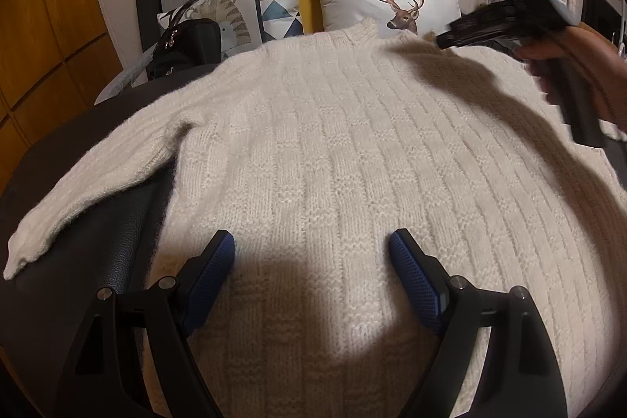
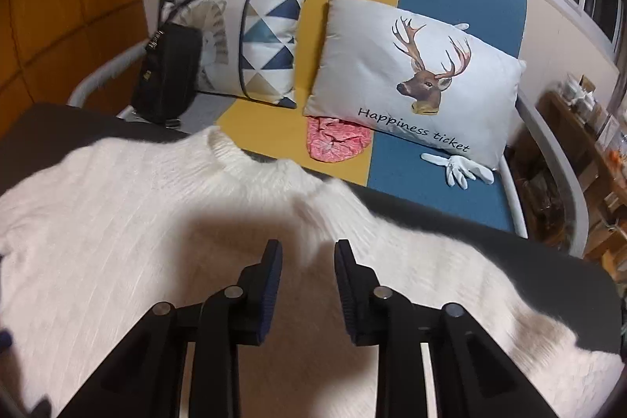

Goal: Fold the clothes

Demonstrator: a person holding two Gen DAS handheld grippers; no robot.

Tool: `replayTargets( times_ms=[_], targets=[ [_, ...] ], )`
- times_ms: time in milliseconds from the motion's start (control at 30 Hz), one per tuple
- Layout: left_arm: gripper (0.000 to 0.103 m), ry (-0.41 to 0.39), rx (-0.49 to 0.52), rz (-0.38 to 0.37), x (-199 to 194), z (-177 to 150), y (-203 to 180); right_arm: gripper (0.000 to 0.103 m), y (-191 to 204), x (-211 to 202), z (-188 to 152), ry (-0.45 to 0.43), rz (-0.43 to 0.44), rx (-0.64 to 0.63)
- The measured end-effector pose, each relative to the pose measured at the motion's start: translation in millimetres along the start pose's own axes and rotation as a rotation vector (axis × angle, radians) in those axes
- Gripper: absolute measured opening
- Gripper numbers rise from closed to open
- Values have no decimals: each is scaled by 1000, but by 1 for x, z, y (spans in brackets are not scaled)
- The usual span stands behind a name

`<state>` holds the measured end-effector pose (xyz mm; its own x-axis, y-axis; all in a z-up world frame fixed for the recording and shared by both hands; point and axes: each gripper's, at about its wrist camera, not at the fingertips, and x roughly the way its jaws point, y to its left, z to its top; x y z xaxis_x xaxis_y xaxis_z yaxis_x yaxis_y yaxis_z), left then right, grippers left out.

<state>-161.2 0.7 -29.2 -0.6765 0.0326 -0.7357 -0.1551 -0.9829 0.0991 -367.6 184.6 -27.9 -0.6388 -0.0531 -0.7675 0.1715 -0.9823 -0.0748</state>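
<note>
Sweater [image 1: 333,143], cream ribbed knit, lies flat on a dark table [image 1: 98,253], filling the centre of both views; collar toward the top of the frame, one sleeve trailing to the lower left in the left wrist view. Left gripper [image 1: 311,253] at bottom centre, jaws wide apart above the knit, nothing between the blue pads. Right gripper [image 2: 307,261] at bottom centre of its own view, jaws partly apart, empty, over the shoulder area just below the collar; blurred at upper right in the left view, a hand [image 1: 564,65] on its grip. Beyond the table: deer cushion [image 2: 411,81], triangle cushion [image 2: 270,46], black bag [image 2: 164,73]
</note>
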Motion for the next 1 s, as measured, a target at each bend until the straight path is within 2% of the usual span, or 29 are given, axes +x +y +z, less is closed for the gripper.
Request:
replayTargets(
  times_ms=[100, 200, 300, 433, 567, 633, 700, 800, 833, 933, 1000],
  targets=[
    [84, -2, -3, -3, 0, -1, 0, 26, -6, 24, 3, 29, -62, 62],
    [84, -4, -5, -3, 1, -1, 0, 26, -20, 30, 4, 7, -65, 146],
    [84, -5, -8, -8, 1, -2, 2, 29, -19, 30, 6, 0, -81, 146],
    [84, -3, -13, -18, 1, -2, 5, 29, -19, 2, 1, 30, -10, 166],
    [84, 2, -14, -24, 1, -1, 6, 29, 0, -56, -34, 84, 127, 179],
    [84, 6, -15, -29, 0, -1, 7, 29, 17, -83, -56, 120, 165, 128],
    [84, 16, -14, -42, -2, 1, 8, 29, 35, -107, -84, 156, 159, 56],
    [84, -2, -7, -62, -18, 2, 12, 29, 54, -137, -123, 167, 96, -40],
    [84, -19, 6, -54, -24, 1, 13, 29, 58, -145, -135, 168, 74, -63],
    [84, -77, 92, 33, -41, -7, 11, 29, 66, -163, -164, 172, 33, -84],
    [84, -63, 136, 43, -39, -14, 9, 29, 71, -169, -182, 180, 42, -79]
  ],
)
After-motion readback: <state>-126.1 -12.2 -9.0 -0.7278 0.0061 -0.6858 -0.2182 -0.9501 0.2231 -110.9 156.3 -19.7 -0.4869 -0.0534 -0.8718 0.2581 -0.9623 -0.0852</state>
